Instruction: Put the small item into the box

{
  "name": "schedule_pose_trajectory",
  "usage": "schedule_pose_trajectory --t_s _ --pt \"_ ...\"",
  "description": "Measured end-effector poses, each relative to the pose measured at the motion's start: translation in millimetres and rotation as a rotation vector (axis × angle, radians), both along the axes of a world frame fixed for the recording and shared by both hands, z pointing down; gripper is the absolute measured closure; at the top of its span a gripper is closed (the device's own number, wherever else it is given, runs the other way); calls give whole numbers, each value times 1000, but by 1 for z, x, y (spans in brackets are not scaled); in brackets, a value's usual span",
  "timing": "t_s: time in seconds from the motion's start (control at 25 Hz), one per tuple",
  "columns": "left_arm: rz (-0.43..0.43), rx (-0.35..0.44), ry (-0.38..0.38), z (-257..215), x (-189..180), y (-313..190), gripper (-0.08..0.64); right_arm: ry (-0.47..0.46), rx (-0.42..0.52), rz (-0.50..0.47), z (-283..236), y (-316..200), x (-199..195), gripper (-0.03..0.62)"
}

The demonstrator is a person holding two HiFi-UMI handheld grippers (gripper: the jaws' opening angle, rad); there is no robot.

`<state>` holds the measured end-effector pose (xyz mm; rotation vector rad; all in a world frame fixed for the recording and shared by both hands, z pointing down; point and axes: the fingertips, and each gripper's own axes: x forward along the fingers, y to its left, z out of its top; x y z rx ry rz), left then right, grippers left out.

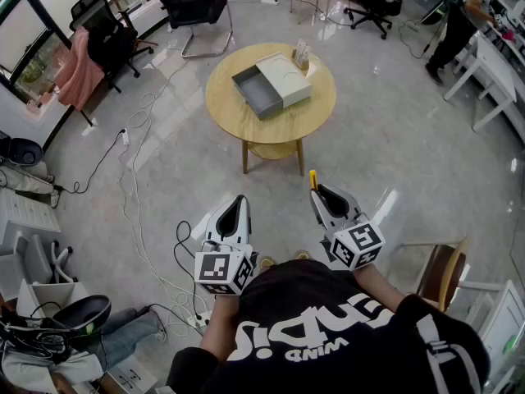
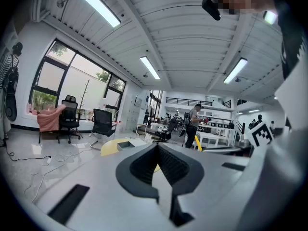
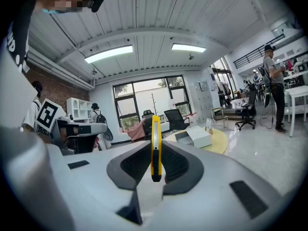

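1. Nearest the camera, the person's black printed T-shirt filled the bottom of the head view. A marker cube sat behind each set of fingers, the left marker cube and the right marker cube.
2. The left gripper was held out roughly level. Its ribbed fingers were pressed together with nothing between them.
3. The right gripper was also roughly level, and its fingers were pinching a yellow utility knife. The knife stood upright in the pinch, with its upper end rising above the fingertips and its lower end hanging between the pads.
4. Ahead of both sets of fingertips and well apart from them, a round wooden table stood on the glossy grey floor.
5. On the table lay a white box with its grey drawer slid out and open to the top. The knife was well short of it, clamped in the right fingers.
6. Just past the box, on the side away from the fingers, stood a small upright item. It may have been a card holder, but it was too small to tell.
7. Farthest from the fingers were black office chairs, one draped with a pink cloth, and a standing person at a white bench.
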<state>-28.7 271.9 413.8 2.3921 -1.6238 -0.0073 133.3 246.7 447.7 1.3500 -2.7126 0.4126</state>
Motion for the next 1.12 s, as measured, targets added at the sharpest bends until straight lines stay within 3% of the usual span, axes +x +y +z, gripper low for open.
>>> schedule_pose_trajectory --t_s 0.52,1.12 --pt "26 0 6 0 -7 6 552 -37 -4 24 -5 8 -4 535" --pt "111 4 11 7 -46 13 552 -74 24 87 -3 16 -45 535"
